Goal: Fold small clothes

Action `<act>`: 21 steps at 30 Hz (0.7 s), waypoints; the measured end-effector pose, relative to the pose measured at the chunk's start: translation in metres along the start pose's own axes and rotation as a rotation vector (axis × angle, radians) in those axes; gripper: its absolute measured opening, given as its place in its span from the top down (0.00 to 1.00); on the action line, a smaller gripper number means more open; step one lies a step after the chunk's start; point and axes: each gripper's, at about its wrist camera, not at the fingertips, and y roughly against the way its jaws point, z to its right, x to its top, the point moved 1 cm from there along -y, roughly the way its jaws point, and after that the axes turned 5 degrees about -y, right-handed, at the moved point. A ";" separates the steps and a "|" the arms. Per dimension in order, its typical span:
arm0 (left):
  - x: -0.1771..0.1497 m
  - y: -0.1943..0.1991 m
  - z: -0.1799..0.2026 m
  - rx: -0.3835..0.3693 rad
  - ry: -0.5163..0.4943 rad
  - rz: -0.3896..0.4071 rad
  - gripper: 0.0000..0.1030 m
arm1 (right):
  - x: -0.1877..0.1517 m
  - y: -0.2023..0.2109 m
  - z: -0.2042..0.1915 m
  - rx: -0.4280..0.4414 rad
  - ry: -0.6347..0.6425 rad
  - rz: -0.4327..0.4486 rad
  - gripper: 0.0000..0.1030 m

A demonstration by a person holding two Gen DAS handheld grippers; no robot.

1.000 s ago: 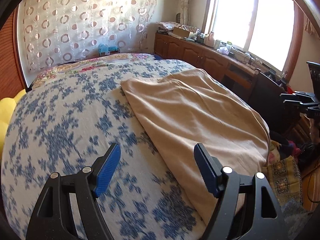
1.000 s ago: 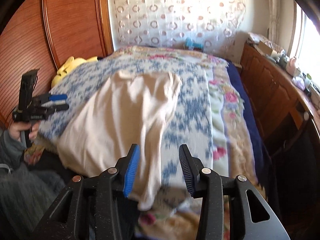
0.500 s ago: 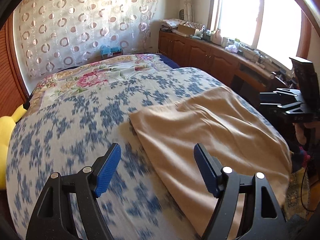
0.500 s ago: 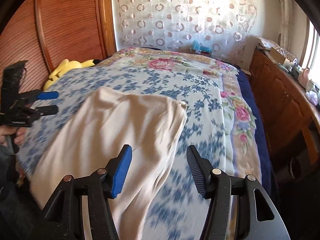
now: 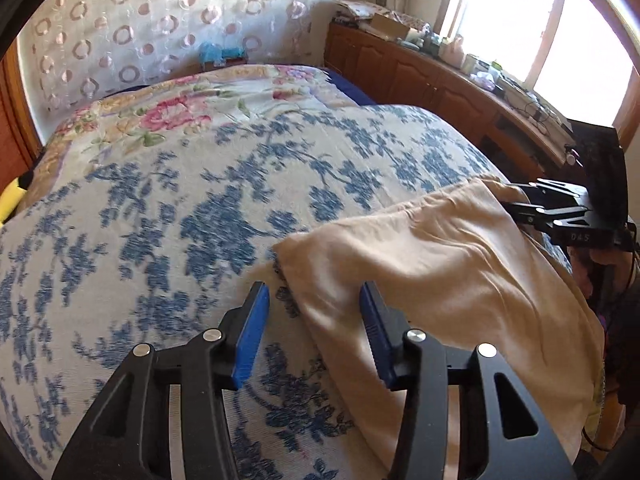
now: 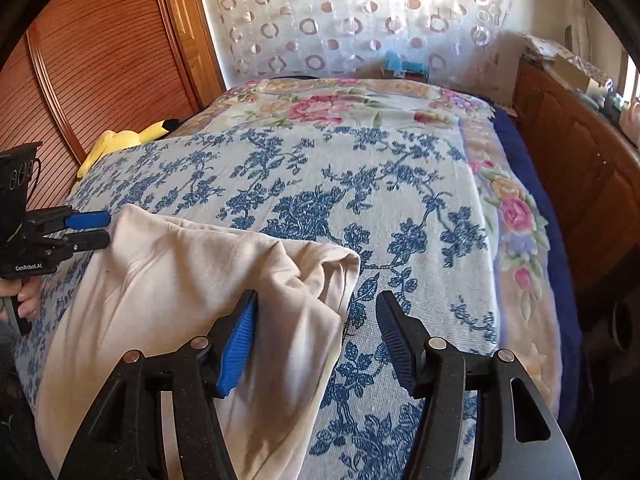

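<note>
I have the cream-beige cotton garment [image 5: 432, 276] lying flat on the near side of the bed, over the white bedspread with blue flower print [image 5: 168, 216], its far corners reaching toward twelve o'clock in both wrist views. My left claw [image 5: 312, 312] has just been narrowing and stands part open with the garment's left far corner between its blue pads, though the pads do not press on the cloth that I can see. My right claw [image 6: 316, 320] has just been widening and is open too; the rumpled right far corner lies against its left blue pad [image 6: 240, 340], at about eleven o'clock from the gap, the other pad over bare bedspread.

My judgement: the step is seizing both far corners for a fold. To do it well I would shift the right claw toward nine o'clock so the corner sits midway (it is off-centre now), lower both until the pads straddle the edge, and pinch only garment, not bedspread. Closing both together should keep the edge straight; the right corner's bunching could carry a crease into the fold.
</note>
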 end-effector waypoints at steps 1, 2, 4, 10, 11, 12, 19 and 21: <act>0.000 0.000 0.003 0.008 -0.012 0.004 0.55 | 0.001 -0.001 -0.002 0.011 0.003 0.003 0.40; 0.000 -0.001 0.006 0.016 -0.020 0.004 0.56 | 0.000 -0.002 -0.004 0.022 0.008 0.005 0.40; 0.001 -0.001 0.008 0.012 -0.019 0.004 0.57 | 0.002 -0.004 -0.005 0.029 0.015 0.011 0.40; 0.006 -0.004 0.011 -0.018 -0.006 0.008 0.93 | -0.001 -0.007 -0.002 0.139 0.012 0.008 0.79; 0.007 -0.003 0.013 -0.031 -0.001 0.012 0.93 | -0.002 -0.005 -0.003 0.141 0.016 0.011 0.84; 0.006 0.000 0.015 -0.037 0.002 0.021 0.94 | -0.004 -0.004 -0.005 0.131 0.028 0.016 0.88; 0.004 0.075 0.054 -0.053 -0.036 0.183 0.94 | -0.023 0.065 -0.026 0.173 0.027 0.151 0.91; 0.001 0.107 0.068 -0.055 -0.063 0.240 0.94 | -0.032 0.097 -0.035 0.172 0.043 0.205 0.91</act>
